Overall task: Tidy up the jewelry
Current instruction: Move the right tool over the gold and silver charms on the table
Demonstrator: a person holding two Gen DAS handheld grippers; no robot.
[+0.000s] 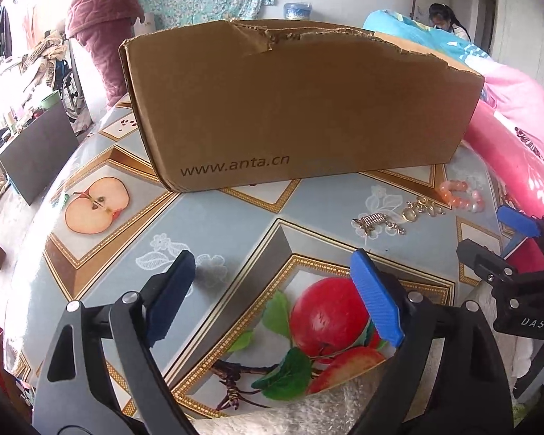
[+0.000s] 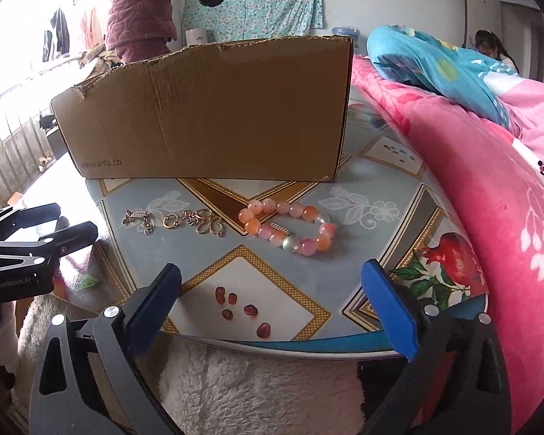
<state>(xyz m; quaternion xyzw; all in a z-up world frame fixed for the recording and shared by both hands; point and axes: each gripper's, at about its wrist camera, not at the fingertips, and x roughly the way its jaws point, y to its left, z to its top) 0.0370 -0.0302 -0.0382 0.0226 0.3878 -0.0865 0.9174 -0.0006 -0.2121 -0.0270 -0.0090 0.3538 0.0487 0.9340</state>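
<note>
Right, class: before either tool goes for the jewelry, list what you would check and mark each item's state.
1. Left tool open, nothing between its fingers: ok.
2. Right tool open, nothing held: ok.
3. Bead bracelet lying free on the table: ok.
4. Gold pieces apart from the bracelet: ok.
5. Cardboard box has room inside: cannot tell.

There it is, "www.anta.cn" printed in dark letters low on the near wall of the cardboard box (image 1: 301, 108), readable from both wrists; over on the left tongs (image 2: 36, 250), "GenRobot.AI" on the black body, and on the right tongs (image 1: 518, 253), just "DAS", rest cut off
</note>
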